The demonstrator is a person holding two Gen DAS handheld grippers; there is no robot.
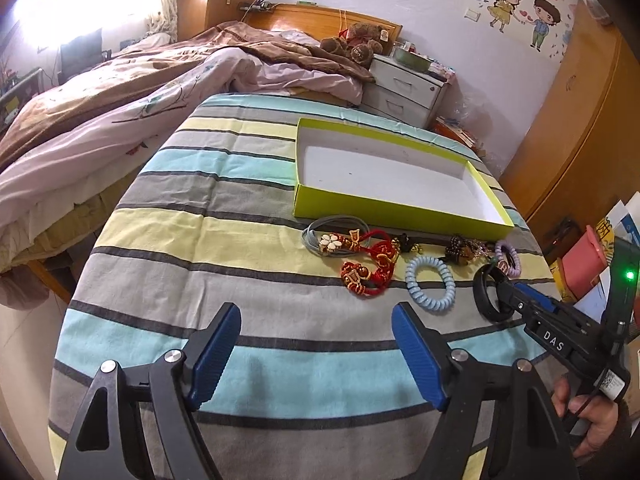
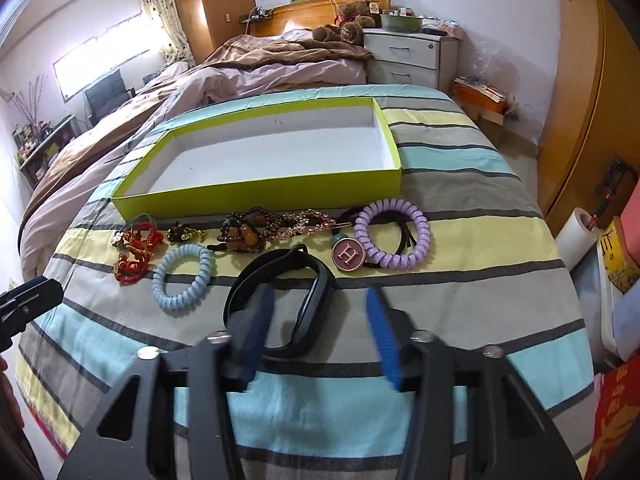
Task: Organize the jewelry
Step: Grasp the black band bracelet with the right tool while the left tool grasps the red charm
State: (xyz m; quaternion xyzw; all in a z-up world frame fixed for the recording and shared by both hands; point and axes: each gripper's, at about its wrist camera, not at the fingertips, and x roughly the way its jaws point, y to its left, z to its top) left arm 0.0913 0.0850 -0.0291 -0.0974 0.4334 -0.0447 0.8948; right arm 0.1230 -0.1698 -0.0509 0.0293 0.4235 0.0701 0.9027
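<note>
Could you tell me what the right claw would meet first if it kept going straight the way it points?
Most likely the black band on the striped cloth: the right claw already straddles its near side, pads not visibly pressing it. Depth is hard to judge.

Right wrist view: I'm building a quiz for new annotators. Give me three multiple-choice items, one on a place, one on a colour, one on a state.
1. Where does the jewelry lie?
A in the green box
B on the striped cover in front of the box
C on the floor

2. What colour is the coil tie beside the H pendant?
A purple
B red
C black

3. What state is the box in?
A lidded
B open and empty
C open and full

Key:
1 B, the pieces lie on the cloth along the box's near wall.
2 A, its coils are lilac.
3 B, only its white floor shows.
</note>
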